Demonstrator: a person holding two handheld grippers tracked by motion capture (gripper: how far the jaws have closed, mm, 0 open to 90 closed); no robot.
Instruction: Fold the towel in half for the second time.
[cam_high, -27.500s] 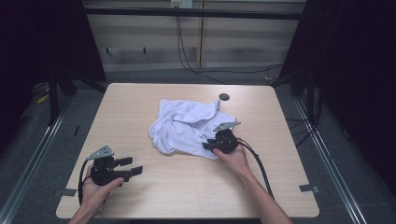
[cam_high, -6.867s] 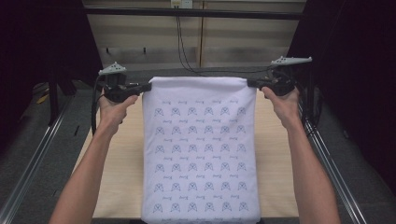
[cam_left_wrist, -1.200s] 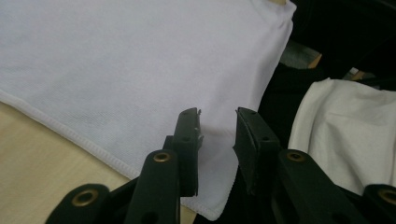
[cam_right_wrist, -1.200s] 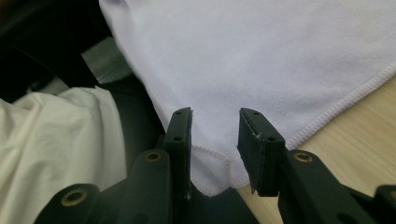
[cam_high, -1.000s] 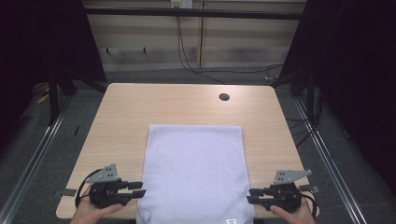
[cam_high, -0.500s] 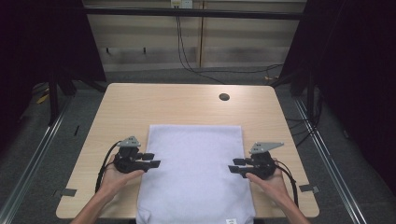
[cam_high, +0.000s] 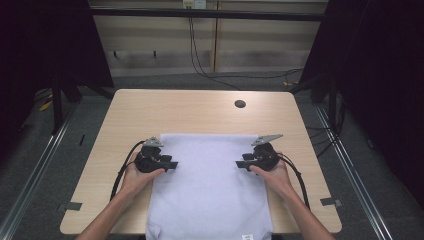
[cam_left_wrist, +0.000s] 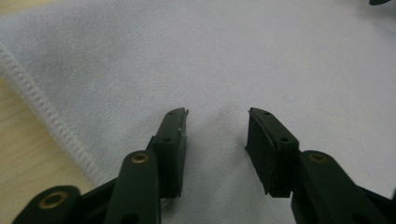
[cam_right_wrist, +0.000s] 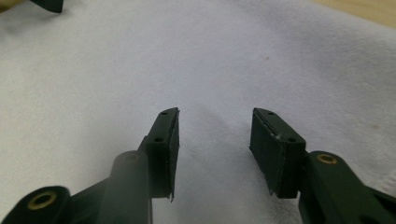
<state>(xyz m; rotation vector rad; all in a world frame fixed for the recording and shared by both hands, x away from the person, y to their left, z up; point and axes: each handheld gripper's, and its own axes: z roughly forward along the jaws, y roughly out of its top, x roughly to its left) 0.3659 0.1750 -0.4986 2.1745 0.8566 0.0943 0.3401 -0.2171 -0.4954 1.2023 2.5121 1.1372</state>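
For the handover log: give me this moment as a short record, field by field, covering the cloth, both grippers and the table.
cloth: white towel, spread flat, near end hanging over the table's near edge
cloth detail: stitched hem visible in the left gripper view; small label at the near end
left gripper: open, jaws over the towel's left edge
right gripper: open, jaws over the towel's right edge
table: light wood, with a dark round hole at the far right
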